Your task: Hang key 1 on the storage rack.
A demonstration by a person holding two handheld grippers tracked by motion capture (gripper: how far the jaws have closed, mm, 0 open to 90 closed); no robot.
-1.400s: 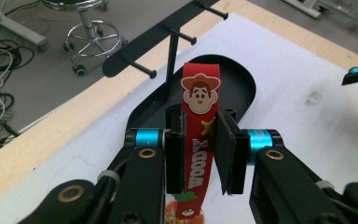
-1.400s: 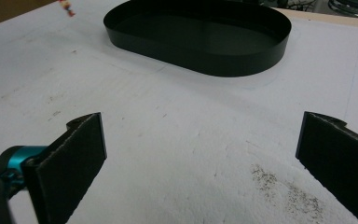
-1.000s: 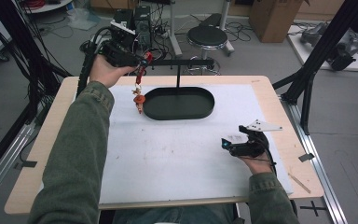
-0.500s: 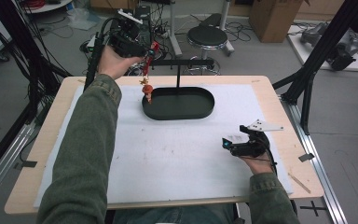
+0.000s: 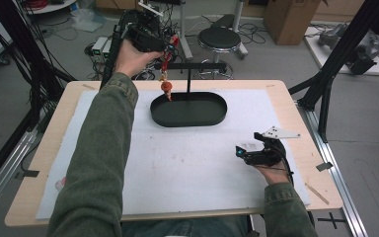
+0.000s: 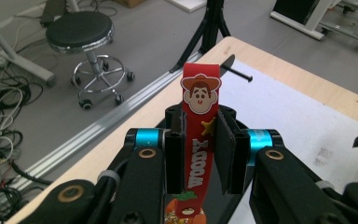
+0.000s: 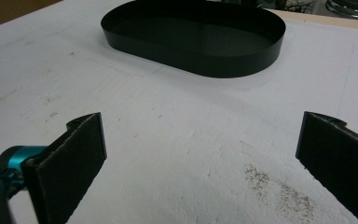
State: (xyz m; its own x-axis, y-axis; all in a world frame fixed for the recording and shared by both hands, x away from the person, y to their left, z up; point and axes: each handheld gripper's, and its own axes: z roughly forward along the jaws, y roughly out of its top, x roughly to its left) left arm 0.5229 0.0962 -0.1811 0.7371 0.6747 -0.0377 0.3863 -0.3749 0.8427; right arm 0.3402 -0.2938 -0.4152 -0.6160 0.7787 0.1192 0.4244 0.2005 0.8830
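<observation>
My left gripper (image 5: 164,48) is raised over the table's far edge, shut on a red strap keychain (image 5: 166,61). An orange charm (image 5: 167,87) dangles from it above the left end of the black oval tray (image 5: 212,120). In the left gripper view the red strap (image 6: 200,116) bears a cartoon cowboy face and stands upright between the jaws of the left gripper (image 6: 200,149). A black post with a crossbar (image 5: 197,65) rises from the tray. The keychain hangs just left of the bar's end (image 6: 237,74). My right gripper (image 5: 241,153) rests open on the white mat (image 5: 187,168).
In the right gripper view the right gripper (image 7: 200,135) faces the black tray (image 7: 191,37) across bare mat. A black stool (image 5: 219,37) and loose cables (image 5: 103,47) stand on the floor beyond the table. Black frame struts (image 5: 325,84) rise at the right.
My left gripper has lifted the keychain up and away from the tray's left end, toward the far edge and the crossbar's height. The right gripper has stayed still.
</observation>
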